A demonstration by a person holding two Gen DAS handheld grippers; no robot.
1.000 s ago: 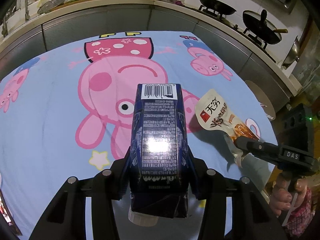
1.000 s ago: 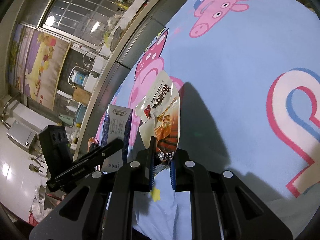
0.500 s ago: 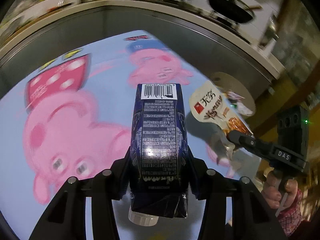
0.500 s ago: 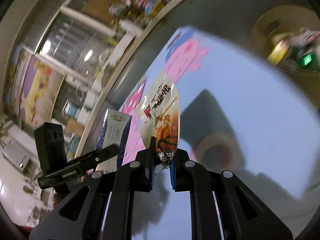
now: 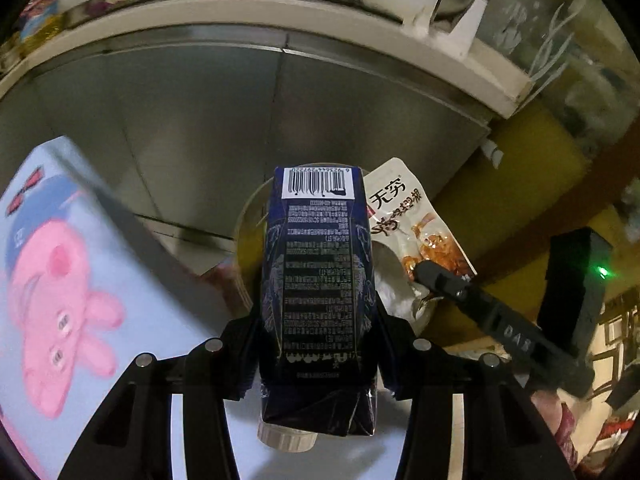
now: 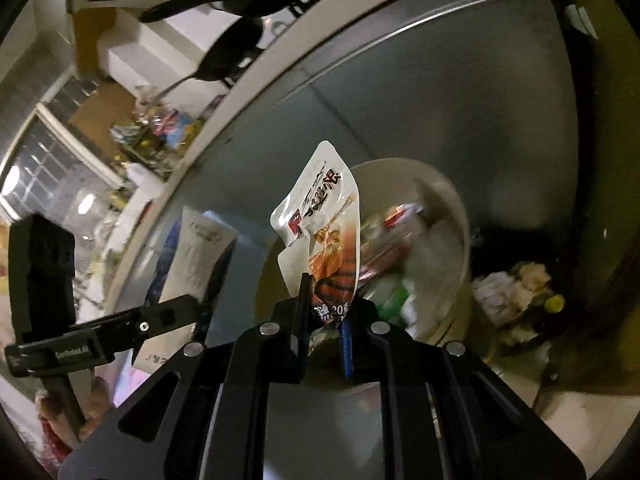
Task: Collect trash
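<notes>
Round bin (image 6: 448, 200) holds mixed wrappers and paper; crumpled trash lies just right of it. Left gripper (image 5: 318, 344) clamps a dark carton (image 5: 318, 280); right gripper (image 6: 324, 332), nearly closed, pinches a snack packet (image 6: 320, 216).

Grey metal cabinet fronts (image 5: 192, 128) run under a pale countertop (image 5: 280, 20) carrying dark pans (image 6: 232, 52). Far left, a barred window (image 6: 52, 152) glows; the floor (image 6: 580, 412) looks pale, though blurred.
</notes>
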